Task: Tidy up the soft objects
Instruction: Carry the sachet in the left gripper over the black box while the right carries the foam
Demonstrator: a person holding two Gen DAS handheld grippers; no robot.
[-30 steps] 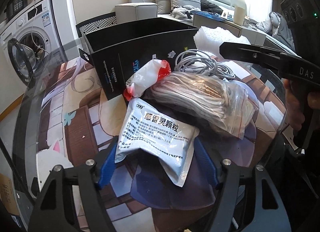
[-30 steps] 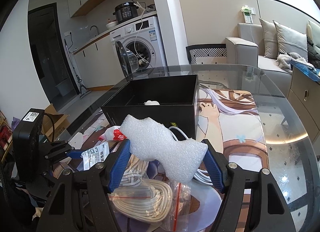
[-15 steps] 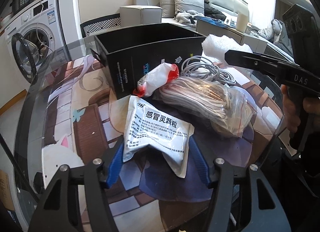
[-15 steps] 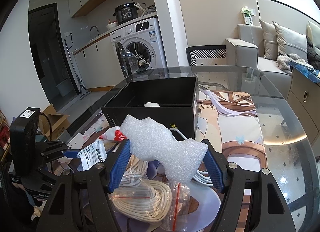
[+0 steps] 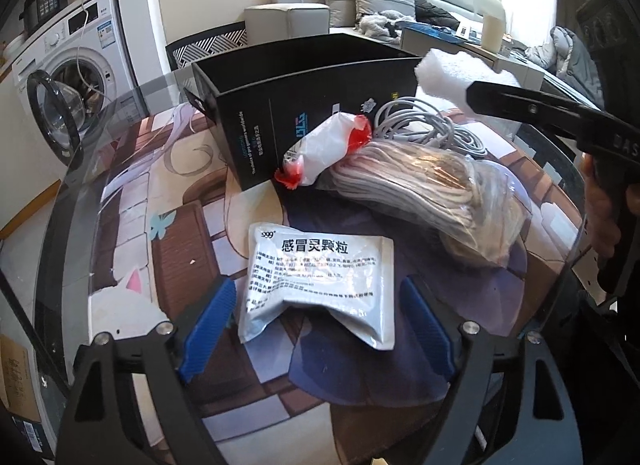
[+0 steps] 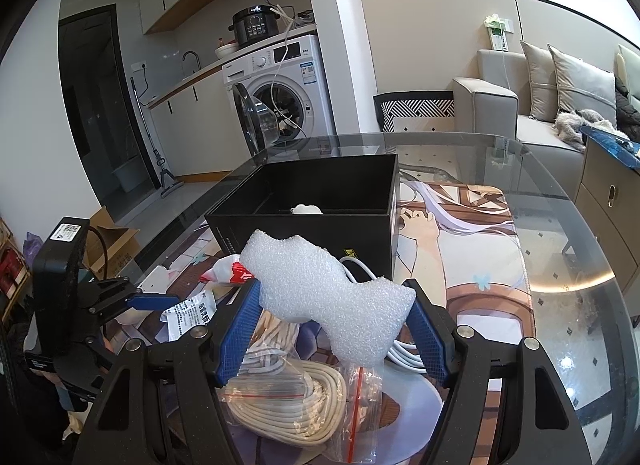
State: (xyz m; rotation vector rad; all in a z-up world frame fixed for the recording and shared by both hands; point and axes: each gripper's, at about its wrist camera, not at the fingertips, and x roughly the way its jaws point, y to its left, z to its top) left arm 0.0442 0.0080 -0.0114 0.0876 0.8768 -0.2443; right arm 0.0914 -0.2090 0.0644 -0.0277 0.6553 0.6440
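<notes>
Hand-held gripper (image 6: 334, 329) clamping foam (image 6: 332, 301), box (image 6: 320, 201) interior visible

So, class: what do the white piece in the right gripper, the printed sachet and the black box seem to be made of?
White piece: looks like expanded foam, matte, with a bubbly beaded surface. Printed sachet: probably plastic or foil laminate, glossy, creased and sealed at the edges. Black box: likely cardboard, matte, with thin straight walls and sharp folded corners.

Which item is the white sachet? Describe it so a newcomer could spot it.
Start at the black box on the glass table. In front lies a bagged rope coil; nearer still, between the left gripper's opening jaws, lies the sachet. It alone is flat, white, with black print.
</notes>
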